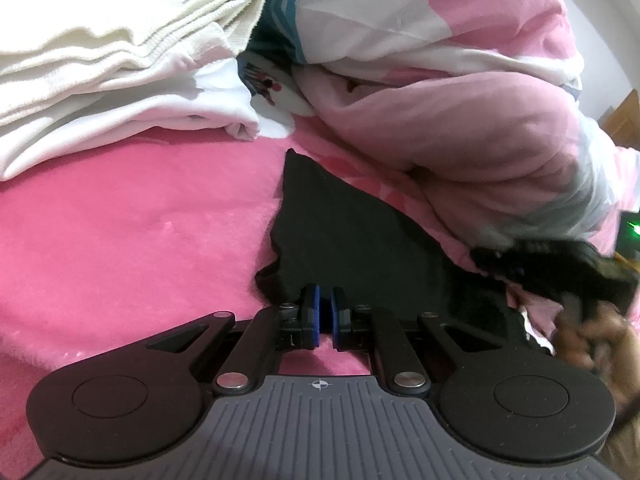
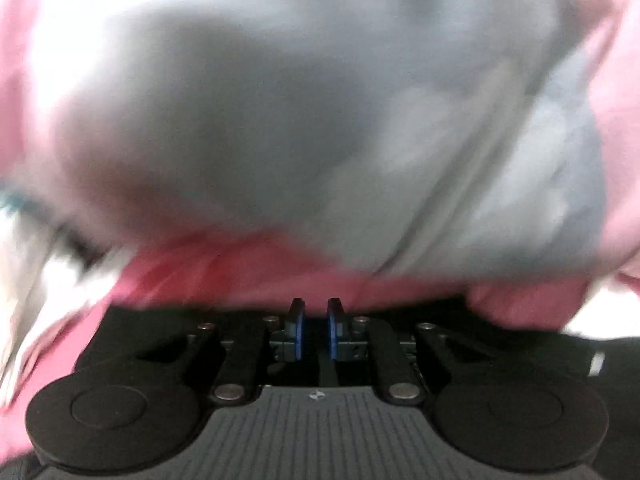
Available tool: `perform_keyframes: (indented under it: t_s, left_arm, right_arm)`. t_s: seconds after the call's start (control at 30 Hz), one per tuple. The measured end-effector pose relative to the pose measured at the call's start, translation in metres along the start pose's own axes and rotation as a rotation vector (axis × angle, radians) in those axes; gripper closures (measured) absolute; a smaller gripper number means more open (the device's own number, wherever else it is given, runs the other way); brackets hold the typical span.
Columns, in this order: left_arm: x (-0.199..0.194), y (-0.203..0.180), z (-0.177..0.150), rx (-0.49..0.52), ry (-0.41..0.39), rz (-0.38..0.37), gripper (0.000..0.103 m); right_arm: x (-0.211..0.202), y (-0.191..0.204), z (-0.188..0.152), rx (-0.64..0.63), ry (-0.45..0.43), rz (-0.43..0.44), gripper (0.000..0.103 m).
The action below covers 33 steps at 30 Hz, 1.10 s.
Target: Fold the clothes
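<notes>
A black garment lies on the pink blanket. My left gripper holds the garment's near edge, the blue pads almost together with black cloth at their tips. In the left wrist view my right gripper is a dark blur at the garment's right end, with a hand behind it. The right wrist view is blurred by motion. There my right gripper has its pads a narrow gap apart, with the black garment spread under it and dark cloth between the pads.
A bunched pink and white quilt rises just behind the garment and fills the right wrist view as the quilt. Folded white clothes are stacked at the back left. A wooden door shows at the far right.
</notes>
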<state>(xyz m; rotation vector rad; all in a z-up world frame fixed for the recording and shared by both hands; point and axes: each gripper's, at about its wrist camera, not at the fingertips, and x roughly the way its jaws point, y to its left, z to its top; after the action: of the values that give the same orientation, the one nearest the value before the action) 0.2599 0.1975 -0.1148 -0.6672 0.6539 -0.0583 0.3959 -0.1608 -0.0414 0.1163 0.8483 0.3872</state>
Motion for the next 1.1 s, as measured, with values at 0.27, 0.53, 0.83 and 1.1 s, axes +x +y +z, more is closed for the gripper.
perform_keyframes:
  t_s: [0.27, 0.53, 0.83, 1.1]
  left_arm:
    - [-0.001, 0.002, 0.000, -0.005, -0.020, 0.015, 0.095]
    - [-0.004, 0.006, 0.003, -0.044, -0.018, 0.006, 0.096]
    - [-0.017, 0.006, 0.009, -0.059, -0.072, 0.034, 0.096]
    - [-0.026, -0.021, -0.006, -0.026, 0.062, -0.062, 0.092]
  right_arm:
    - [0.051, 0.031, 0.017, 0.083, 0.003, -0.027, 0.092]
    - [-0.019, 0.009, 0.006, 0.192, -0.061, 0.093, 0.089]
    - [-0.170, -0.052, -0.088, 0.499, -0.196, 0.168, 0.089]
    - [-0.218, -0.104, -0.216, 0.644, -0.215, 0.075, 0.089]
